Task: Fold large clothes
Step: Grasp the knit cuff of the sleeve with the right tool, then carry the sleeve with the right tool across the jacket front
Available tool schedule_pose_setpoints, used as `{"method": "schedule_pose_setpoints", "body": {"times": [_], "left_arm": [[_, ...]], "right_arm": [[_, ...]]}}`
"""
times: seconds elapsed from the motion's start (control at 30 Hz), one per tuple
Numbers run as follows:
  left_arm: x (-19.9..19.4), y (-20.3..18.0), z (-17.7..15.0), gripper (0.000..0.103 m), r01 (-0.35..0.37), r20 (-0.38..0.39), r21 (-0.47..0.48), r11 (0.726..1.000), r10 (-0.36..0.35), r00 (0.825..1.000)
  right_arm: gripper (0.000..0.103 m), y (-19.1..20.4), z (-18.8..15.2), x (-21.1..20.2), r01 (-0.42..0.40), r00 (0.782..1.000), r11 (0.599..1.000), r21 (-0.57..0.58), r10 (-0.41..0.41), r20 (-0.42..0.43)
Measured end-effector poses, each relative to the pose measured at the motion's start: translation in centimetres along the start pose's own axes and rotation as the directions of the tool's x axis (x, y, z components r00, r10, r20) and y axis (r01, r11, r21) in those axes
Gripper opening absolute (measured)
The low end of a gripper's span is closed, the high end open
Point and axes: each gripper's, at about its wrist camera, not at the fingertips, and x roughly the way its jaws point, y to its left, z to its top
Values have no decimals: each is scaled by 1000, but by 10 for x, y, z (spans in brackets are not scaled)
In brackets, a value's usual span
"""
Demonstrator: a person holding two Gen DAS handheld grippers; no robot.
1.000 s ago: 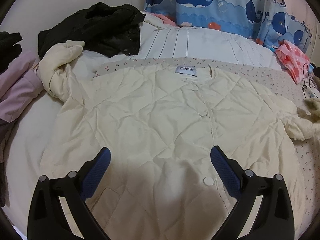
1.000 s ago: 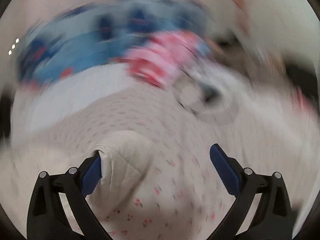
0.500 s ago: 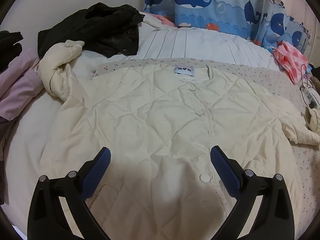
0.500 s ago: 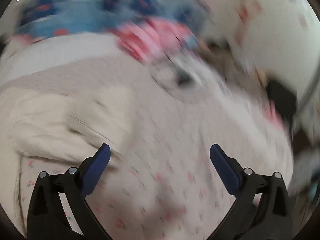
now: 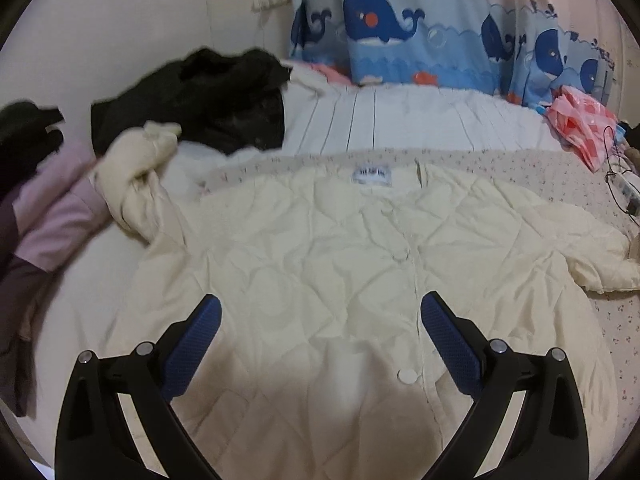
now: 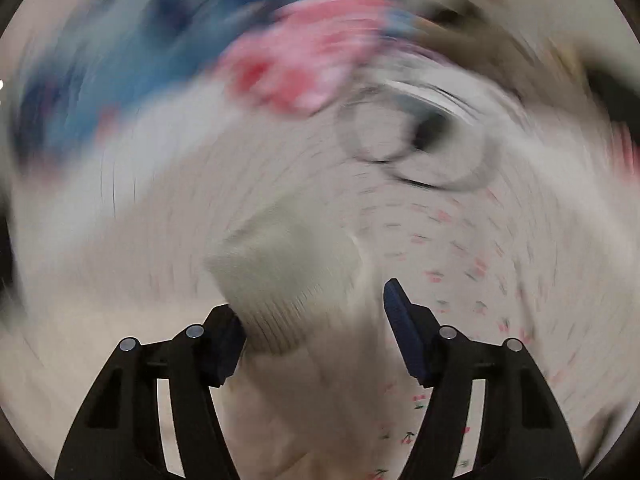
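A cream quilted jacket (image 5: 340, 264) lies flat and buttoned on the bed, collar label away from me. Its left sleeve (image 5: 136, 172) is bunched up at the left; its right sleeve (image 5: 592, 268) reaches to the right edge. My left gripper (image 5: 320, 320) is open and empty above the jacket's lower front. In the blurred right wrist view the ribbed cuff of the sleeve (image 6: 288, 280) sits between the fingers of my right gripper (image 6: 312, 312). The jaws stand narrower than before; whether they pinch the cuff is unclear.
A black coat (image 5: 200, 96) and lilac clothes (image 5: 52, 216) lie at the left. A striped white duvet (image 5: 400, 120) and whale curtain (image 5: 400, 28) are behind. A pink bag (image 5: 580, 128) and a cable (image 5: 616, 184) lie at the right on the floral sheet (image 5: 612, 320).
The right gripper swung back to the sleeve cuff and its jaws narrowed around it. The left gripper stayed open and drew back slightly. The right sleeve straightened outward.
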Motion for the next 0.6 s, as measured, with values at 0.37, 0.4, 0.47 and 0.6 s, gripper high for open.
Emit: {"method": "schedule_pose_setpoints", "body": {"times": [0.37,0.4,0.47,0.6], "left_arm": [[-8,-5,1,96,0,41,22,1000,-1,999],[-8,-5,1,96,4,44,21,1000,-5,999],[-10,-7,1,96,10,49,24,1000,-11,999],[-11,-5,1,96,55,38,6,998,-55,998]], "right_arm": [[95,-135,-27,-4,-426,895,810,403,442,58],[96,-128,-32,-9,-441,887,812,382,460,45],[96,-110,-47,-10,-466,862,815,346,506,-31],[96,-61,-102,-24,-533,798,811,243,577,-175]]}}
